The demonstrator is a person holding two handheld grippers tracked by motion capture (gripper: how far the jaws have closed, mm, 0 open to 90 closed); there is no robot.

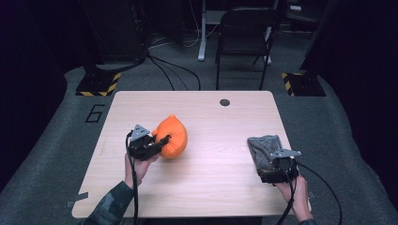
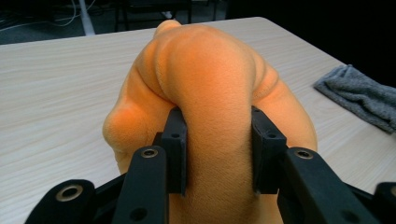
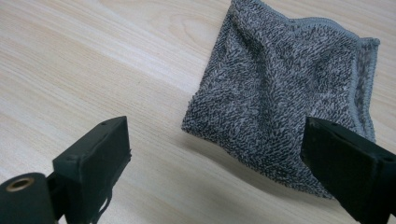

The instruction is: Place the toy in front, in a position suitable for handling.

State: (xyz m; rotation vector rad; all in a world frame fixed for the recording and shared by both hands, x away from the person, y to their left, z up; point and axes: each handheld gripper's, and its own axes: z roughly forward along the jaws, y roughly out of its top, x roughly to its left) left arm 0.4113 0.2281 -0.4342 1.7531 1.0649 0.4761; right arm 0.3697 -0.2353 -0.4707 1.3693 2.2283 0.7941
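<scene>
Soft orange plush pumpkin [image 2: 205, 93], pinched, bulging

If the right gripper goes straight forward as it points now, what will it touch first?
Most likely the grey cloth: it lies just ahead of the right gripper, whose jaws stand open; the exact height above it is unclear.

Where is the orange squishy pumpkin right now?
In the high view the orange plush pumpkin sits left of the table's middle, pinched by the left tool, far from the grey cloth.
</scene>
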